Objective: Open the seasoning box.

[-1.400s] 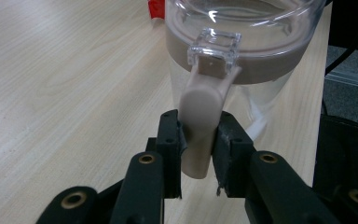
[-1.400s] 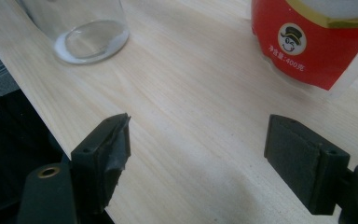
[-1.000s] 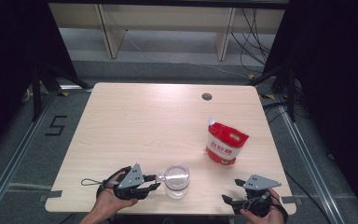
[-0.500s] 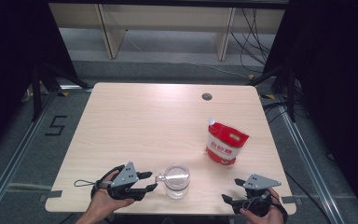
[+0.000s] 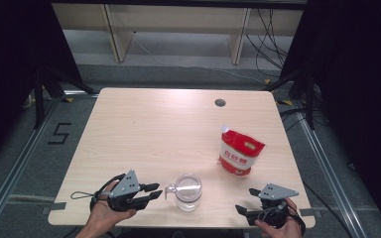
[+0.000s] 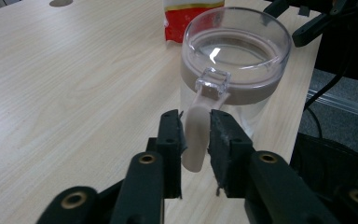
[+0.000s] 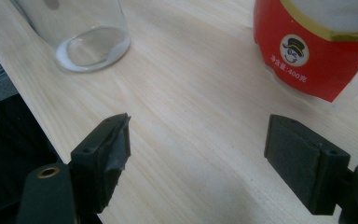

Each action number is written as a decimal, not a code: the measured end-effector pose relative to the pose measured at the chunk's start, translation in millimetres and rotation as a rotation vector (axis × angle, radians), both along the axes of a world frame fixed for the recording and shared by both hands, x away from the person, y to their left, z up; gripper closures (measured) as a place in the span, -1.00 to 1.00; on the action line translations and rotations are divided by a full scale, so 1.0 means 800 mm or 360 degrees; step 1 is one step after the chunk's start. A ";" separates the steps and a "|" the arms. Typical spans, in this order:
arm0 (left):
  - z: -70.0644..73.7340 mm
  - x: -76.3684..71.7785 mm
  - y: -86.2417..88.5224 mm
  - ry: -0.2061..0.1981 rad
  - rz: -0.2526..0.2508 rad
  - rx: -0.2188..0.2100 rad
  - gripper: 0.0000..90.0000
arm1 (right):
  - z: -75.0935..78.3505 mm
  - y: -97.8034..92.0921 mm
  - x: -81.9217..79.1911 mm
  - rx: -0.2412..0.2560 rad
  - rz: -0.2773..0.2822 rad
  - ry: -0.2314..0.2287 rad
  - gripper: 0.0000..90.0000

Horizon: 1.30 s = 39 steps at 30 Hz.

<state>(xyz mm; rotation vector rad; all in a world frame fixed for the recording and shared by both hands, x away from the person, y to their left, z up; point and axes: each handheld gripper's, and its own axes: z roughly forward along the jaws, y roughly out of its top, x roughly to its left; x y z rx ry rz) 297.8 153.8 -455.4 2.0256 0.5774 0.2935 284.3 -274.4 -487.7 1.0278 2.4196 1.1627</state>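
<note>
A clear jar [image 5: 187, 191] with a clear lid and a beige latch tab [image 6: 196, 144] stands near the table's front edge. My left gripper [image 5: 158, 191] is at the jar's left side. In the left gripper view its jaws [image 6: 195, 135] are closed on the latch tab. A red and white pouch [image 5: 240, 151] stands upright to the right and behind the jar. My right gripper [image 5: 240, 209] is at the front right, open wide with nothing between its jaws [image 7: 198, 144]. The jar base [image 7: 84, 28] and the pouch [image 7: 317, 51] lie ahead of it.
The wooden table [image 5: 168, 129] has a round cable hole [image 5: 220, 102] at the back right. The front edge runs just under both hands. The other gripper [image 6: 326, 18] shows beyond the jar in the left gripper view.
My left gripper has shifted slightly at the jar's latch side. The jar, the pouch and the right gripper stay where they were.
</note>
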 end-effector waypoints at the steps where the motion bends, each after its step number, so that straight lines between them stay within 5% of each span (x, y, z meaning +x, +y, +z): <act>1: 0.001 -0.001 -0.001 0.0004 0.0001 -0.0023 0.70 | 0.000 0.001 0.001 0.0012 0.0001 -0.0009 -0.48; 5: 0.007 -0.002 -0.001 -0.0050 0.0028 -0.0040 0.83 | 0.000 0.005 0.001 0.0018 0.0019 0.0012 -0.48; 13: 0.015 -0.001 -0.011 -0.0040 0.0022 -0.0096 0.93 | 0.000 0.010 0.003 0.0033 0.0029 0.0004 -0.48; 24: 0.021 0.007 -0.031 -0.0026 -0.0003 -0.0099 0.95 | 0.003 0.022 0.000 0.0076 0.0057 0.0008 -0.45; 25: 0.021 0.008 -0.035 -0.0037 -0.0012 -0.0084 0.95 | 0.003 0.022 0.002 0.0059 0.0084 -0.0036 -0.44; 28: 0.020 0.011 -0.038 -0.0034 -0.0028 -0.0078 0.95 | 0.005 0.026 -0.001 0.0080 0.0066 0.0008 -0.43; 30: 0.020 0.012 -0.039 -0.0033 -0.0022 -0.0072 0.95 | 0.004 0.026 0.003 0.0056 0.0123 -0.0067 -0.42; 36: 0.018 0.012 -0.039 -0.0024 -0.0018 -0.0055 0.95 | 0.005 0.027 0.002 0.0069 0.0112 -0.0054 -0.42; 39: 0.018 0.012 -0.039 -0.0032 -0.0016 -0.0057 0.94 | 0.006 0.030 -0.002 0.0152 0.0120 -0.0046 -0.27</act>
